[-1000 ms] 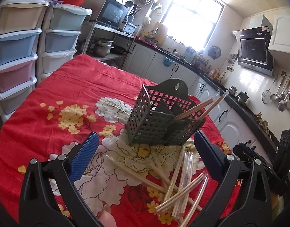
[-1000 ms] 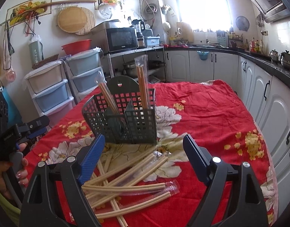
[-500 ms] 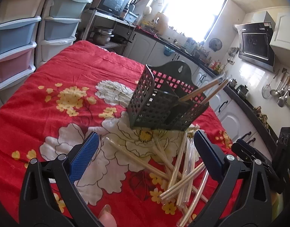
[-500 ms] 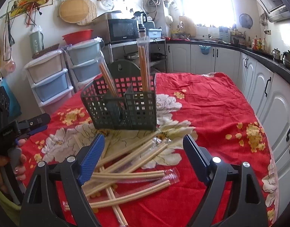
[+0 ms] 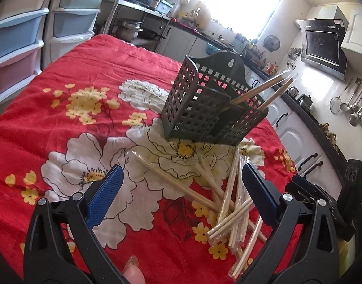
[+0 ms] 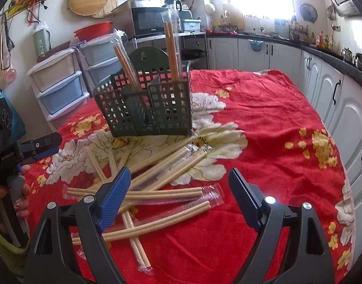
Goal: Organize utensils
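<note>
We see wrapped chopsticks (image 6: 143,193) heaped on desk, long axes mostly left-right, under right gripper (image 6: 178,196); both jaws wide, empty; left gripper (image 5: 181,187) beside heap.

Bright daylight, fisheye views

The window (image 5: 242,4) is blown out to white, and haze spreads over the counter below it. Beneath the window the red tablecloth (image 6: 263,123) looks sharp and evenly lit; edges curve and darken at the corners.

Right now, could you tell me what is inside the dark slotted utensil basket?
Two wrapped chopstick pairs stand inside the utensil basket, leaning in separate compartments. Their lower ends are hidden by the walls, and the basket floor cannot be seen.
</note>
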Tool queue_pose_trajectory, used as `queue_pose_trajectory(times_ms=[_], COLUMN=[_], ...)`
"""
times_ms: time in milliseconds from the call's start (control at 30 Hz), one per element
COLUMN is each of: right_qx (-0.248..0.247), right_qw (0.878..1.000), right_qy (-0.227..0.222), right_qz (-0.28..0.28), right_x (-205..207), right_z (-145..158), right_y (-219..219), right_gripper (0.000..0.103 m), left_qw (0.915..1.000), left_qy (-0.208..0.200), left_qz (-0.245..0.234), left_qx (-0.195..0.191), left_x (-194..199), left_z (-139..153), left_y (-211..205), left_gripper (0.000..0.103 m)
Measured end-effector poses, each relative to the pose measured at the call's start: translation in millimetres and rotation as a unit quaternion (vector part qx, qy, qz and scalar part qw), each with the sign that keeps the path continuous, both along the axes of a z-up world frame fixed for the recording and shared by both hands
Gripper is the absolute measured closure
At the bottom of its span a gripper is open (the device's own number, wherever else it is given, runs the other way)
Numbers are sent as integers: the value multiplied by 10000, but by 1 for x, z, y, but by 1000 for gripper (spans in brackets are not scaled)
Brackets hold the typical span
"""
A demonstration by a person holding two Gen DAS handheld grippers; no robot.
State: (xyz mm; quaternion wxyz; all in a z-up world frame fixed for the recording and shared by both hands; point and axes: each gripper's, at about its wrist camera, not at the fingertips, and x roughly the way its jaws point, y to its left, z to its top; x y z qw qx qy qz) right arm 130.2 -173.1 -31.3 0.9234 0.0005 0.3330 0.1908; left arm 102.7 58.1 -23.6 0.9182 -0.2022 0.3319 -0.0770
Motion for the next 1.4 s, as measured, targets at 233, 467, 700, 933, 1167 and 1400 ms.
queue_pose_trajectory(times_ms=[233, 467, 700, 933, 1167, 1400], right_qx=[-20, 38, 140, 93, -33, -423], right_qw=[9997, 9988, 9975, 9981, 9954, 9843], right_qy=[240, 428, 633, 579, 429, 79], right_qz=[-91, -224, -269, 166, 855, 1714], right_x=[5, 18, 20, 10, -5, -31], right_z=[-12, -22, -30, -26, -20, -15], right_y=[-6, -14, -20, -6, 26, 77], right_gripper=[27, 41, 56, 58, 58, 58], left_qw=[9998, 9994, 9990, 9977, 9957, 9926], left_qy=[166, 269, 318, 437, 573, 748], left_qz=[18, 128, 174, 296, 480, 535], left_qx=[-49, -160, -251, -423, -549, -794], left_x=[5, 8, 12, 15, 27, 42], left_z=[-11, -20, -25, -34, -40, -46], left_y=[2, 9, 13, 23, 35, 46], left_gripper=[11, 11, 15, 24, 29, 37])
